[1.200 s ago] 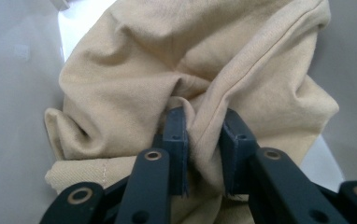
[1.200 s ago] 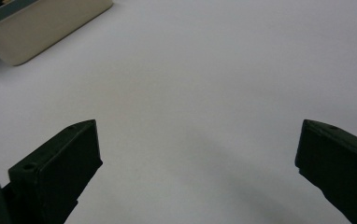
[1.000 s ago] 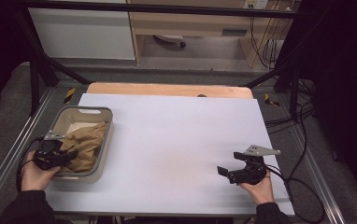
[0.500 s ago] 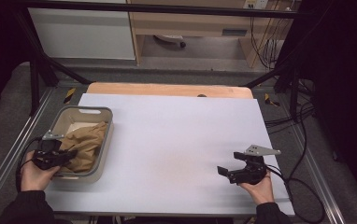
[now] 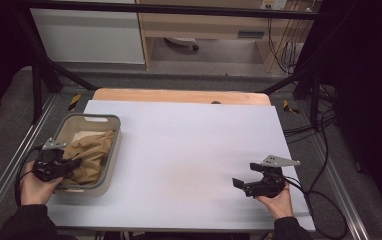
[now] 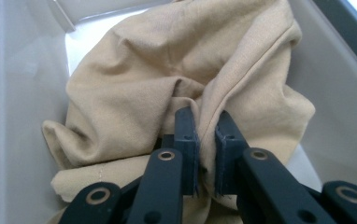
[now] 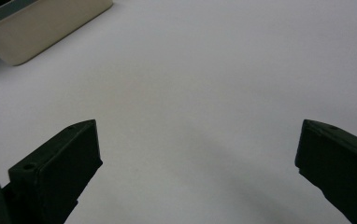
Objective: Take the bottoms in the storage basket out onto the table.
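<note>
While the left gripper [image 6: 207, 140] pinches a fold of crumpled tan cloth [image 6: 176, 79] inside the grey rectangular plastic bin [image 5: 110, 150], removal appears pending; the right gripper [image 7: 195, 172] rests spread wide, empty, over the white tabletop [image 5: 189, 145].

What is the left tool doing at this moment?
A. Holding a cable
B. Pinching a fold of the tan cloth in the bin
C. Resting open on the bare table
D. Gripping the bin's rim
B: the left tool has its jaws closed on a fold of the cloth inside the bin.
</note>
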### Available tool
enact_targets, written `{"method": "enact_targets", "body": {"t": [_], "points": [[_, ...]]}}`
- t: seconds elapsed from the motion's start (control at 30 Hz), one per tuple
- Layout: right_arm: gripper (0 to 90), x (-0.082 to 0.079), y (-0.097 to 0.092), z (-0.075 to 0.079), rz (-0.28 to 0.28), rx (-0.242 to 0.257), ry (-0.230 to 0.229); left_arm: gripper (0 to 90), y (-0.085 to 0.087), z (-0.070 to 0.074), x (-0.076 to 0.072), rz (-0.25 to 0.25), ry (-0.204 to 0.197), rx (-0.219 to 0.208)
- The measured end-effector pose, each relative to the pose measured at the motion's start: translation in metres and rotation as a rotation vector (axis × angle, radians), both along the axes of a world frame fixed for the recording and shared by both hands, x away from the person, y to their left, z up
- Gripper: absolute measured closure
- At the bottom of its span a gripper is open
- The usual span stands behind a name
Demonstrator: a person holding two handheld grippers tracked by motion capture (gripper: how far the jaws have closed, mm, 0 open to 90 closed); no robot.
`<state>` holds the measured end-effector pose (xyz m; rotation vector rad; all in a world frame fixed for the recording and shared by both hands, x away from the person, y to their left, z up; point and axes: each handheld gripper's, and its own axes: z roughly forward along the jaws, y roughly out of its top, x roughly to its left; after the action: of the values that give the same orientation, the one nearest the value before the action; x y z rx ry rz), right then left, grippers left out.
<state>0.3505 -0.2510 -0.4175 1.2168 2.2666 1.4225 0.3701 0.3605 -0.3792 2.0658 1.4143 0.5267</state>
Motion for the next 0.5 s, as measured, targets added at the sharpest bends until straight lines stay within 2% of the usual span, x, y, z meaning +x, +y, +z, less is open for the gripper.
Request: {"method": "enact_targets", "body": {"t": [0.5], "points": [[0.6,-0.0001,-0.0001,0.0001,-0.001,0.001,0.000,82.4,-0.0008,0.0092,-0.0042,0.007,-0.034,-0.016]]}}
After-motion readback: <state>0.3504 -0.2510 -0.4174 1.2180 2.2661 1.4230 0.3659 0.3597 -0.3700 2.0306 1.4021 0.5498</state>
